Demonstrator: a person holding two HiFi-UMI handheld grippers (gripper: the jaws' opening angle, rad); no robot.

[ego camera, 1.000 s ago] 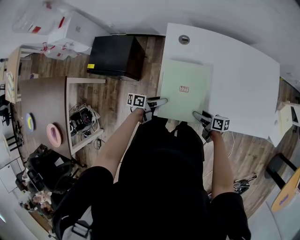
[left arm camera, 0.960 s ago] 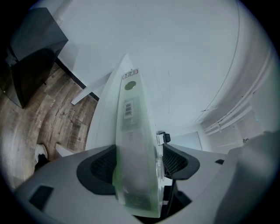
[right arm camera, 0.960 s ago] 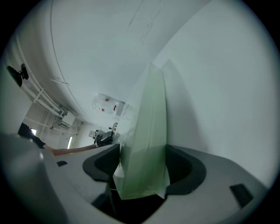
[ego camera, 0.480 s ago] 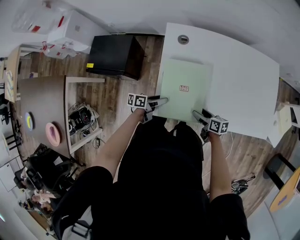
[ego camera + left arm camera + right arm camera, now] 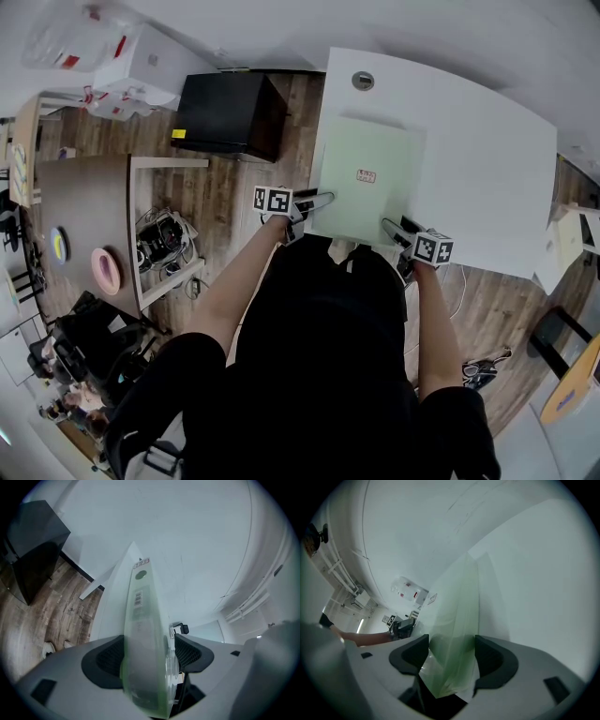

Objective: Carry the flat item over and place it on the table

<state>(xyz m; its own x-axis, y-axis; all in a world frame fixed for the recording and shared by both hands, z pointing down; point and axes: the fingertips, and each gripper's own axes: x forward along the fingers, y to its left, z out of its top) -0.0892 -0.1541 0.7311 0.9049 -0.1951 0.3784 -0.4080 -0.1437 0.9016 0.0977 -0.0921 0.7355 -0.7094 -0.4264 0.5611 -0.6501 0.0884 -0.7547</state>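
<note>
Head view shows the pale green flat packet [image 5: 375, 141] spread over the white table [image 5: 487, 169], its near edge toward the person. The left gripper [image 5: 319, 202] is clamped on the packet's near left corner, and the right gripper [image 5: 392, 228] on its near right corner. A small label [image 5: 367, 175] sits mid-packet.

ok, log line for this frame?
left gripper: shut on green flat item | right gripper: shut on it | item: over white table, contact unclear
</note>
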